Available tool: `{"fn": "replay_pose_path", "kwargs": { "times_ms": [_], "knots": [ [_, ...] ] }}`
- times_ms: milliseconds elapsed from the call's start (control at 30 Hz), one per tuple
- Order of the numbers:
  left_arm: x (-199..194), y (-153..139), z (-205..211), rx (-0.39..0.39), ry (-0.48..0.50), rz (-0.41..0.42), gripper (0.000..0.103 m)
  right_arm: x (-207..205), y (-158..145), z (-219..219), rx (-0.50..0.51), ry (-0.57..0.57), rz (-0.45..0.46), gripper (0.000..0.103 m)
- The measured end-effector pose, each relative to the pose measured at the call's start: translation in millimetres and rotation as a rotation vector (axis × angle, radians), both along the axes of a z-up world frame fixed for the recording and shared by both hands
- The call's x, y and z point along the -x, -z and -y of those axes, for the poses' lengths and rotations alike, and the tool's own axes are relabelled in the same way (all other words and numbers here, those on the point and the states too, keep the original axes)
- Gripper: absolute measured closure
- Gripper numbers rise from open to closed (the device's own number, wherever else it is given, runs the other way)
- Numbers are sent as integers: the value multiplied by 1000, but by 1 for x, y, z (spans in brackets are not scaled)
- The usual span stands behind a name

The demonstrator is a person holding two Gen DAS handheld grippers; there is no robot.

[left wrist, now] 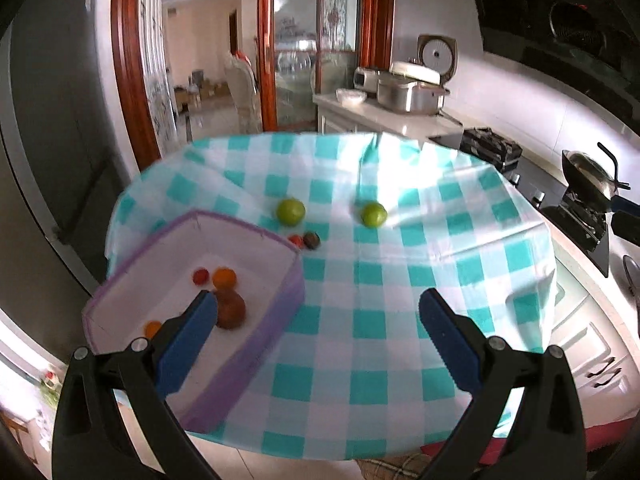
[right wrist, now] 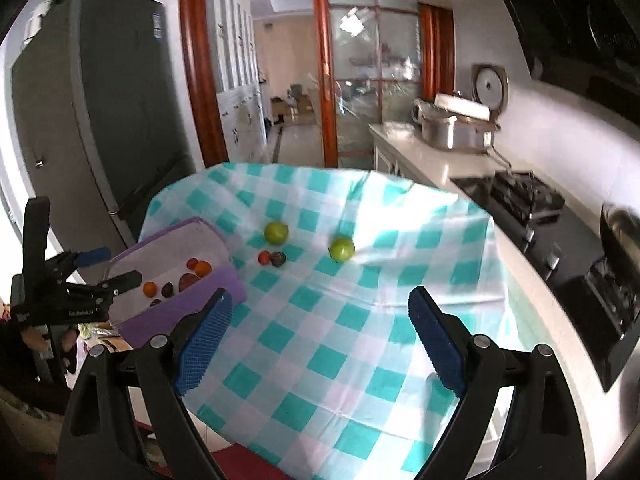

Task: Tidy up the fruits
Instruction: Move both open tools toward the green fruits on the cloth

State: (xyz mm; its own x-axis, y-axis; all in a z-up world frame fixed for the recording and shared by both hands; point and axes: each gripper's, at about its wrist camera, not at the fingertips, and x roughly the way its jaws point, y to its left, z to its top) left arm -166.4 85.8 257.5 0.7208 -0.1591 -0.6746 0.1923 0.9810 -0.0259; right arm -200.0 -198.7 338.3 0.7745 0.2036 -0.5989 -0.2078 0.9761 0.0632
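Fruits: two green limes point(left wrist: 291, 211) point(left wrist: 373, 214) sit on the checkered surface point(left wrist: 400, 280) past the purple bin point(left wrist: 280, 304), with a small red fruit point(left wrist: 295, 239) and a dark one point(left wrist: 311, 240) just beside its far corner. Both are well ahead of the left claw point(left wrist: 318, 324) and right claw point(right wrist: 320, 330), each wide open and holding nothing. Inside the bin: an orange fruit point(left wrist: 224, 277), a red one point(left wrist: 200, 276) and a brown one point(left wrist: 231, 309).
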Motion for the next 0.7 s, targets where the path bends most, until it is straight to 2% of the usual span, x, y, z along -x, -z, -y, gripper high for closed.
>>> {"fn": "replay_pose_path", "kwargs": {
  "times_ms": [133,233,367,500,700],
  "knots": [
    [-15,23,5,17,14,-44,2,-24,20,-15,55,-6,-33,16],
    [-29,38,11,8,28,-61,2,-55,42,-21,57,-13,-82,16],
    [-61,58,21,-4,25,-123,2,-112,76,-27,39,-23,-176,16],
    [-100,77,34,-36,24,-167,2,-156,105,-30,53,-52,-230,16],
    [-162,98,53,-9,7,-219,2,-229,164,-29,48,-63,-337,16]
  ]
}}
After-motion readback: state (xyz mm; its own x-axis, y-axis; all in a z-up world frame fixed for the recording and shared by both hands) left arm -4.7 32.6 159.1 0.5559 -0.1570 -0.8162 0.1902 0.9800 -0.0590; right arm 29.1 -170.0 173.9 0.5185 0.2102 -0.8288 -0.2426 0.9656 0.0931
